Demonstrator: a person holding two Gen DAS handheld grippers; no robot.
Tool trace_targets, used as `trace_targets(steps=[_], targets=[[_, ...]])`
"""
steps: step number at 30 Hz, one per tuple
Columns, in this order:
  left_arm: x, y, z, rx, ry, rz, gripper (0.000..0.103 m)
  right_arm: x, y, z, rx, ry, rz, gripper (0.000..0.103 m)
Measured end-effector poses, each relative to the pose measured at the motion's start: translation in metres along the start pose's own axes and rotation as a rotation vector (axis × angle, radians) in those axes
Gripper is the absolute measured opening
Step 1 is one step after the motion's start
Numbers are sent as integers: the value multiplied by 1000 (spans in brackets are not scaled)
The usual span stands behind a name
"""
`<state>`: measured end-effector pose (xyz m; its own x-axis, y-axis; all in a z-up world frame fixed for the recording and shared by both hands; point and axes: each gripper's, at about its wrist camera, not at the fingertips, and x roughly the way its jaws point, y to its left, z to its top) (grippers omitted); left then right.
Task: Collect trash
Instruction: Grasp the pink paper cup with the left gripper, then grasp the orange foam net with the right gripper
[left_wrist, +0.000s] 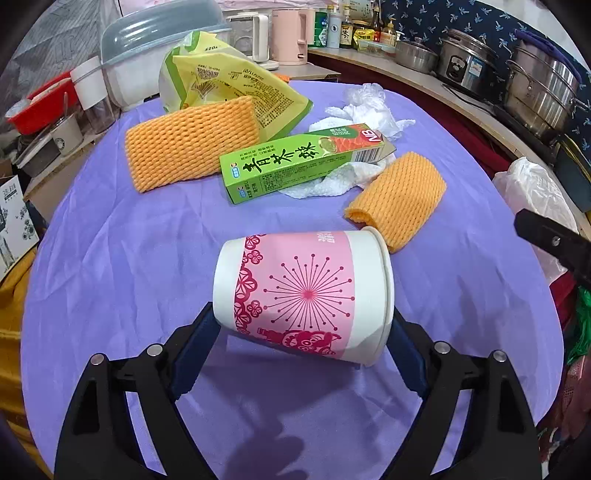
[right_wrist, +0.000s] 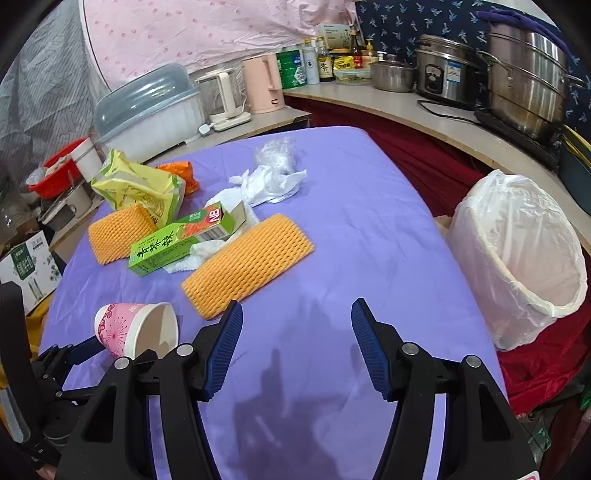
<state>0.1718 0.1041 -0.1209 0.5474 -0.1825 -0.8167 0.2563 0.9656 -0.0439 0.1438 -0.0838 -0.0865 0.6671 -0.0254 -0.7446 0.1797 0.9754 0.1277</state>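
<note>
My left gripper (left_wrist: 301, 328) is shut on a pink-and-white paper cup (left_wrist: 303, 295), held on its side a little above the purple table; the cup also shows in the right wrist view (right_wrist: 136, 328). My right gripper (right_wrist: 297, 325) is open and empty above the table's front. Trash lies beyond: two orange foam nets (left_wrist: 188, 144) (left_wrist: 399, 199), a green tea box (left_wrist: 303, 162), white tissues (left_wrist: 332, 181), a yellow-green bag (left_wrist: 225, 85) and clear plastic wrap (right_wrist: 275, 155). A bin lined with a white bag (right_wrist: 517, 258) stands right of the table.
The purple table cloth (right_wrist: 369, 229) ends at a red drape on the right. A counter with pots (right_wrist: 524, 77), kettles (right_wrist: 262, 83) and bottles runs behind. A lidded plastic tub (right_wrist: 147, 110), a red bowl and boxes stand at the left.
</note>
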Motion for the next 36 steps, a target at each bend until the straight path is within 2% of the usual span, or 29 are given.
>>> trace_targets(steps=[13,21,30,32,35,36], targets=[[-22,37,13,-75,-33,68,81,45,48,2,-41,69,53,60],[-23,57,29,-108,-49,109,81,76,58,8,31,111,80,60],[-17,59,39,-111,-46,99,81,101,63,6,65,136,62,60],[-16,59,39,-113,-44,95,81,102,66,6,52,131,55,58],[-15,57,40,-109,-43,92,81,102,66,6,46,130,75,45],[-15,55,41,-107,-42,92,81,102,65,6,47,132,87,35]])
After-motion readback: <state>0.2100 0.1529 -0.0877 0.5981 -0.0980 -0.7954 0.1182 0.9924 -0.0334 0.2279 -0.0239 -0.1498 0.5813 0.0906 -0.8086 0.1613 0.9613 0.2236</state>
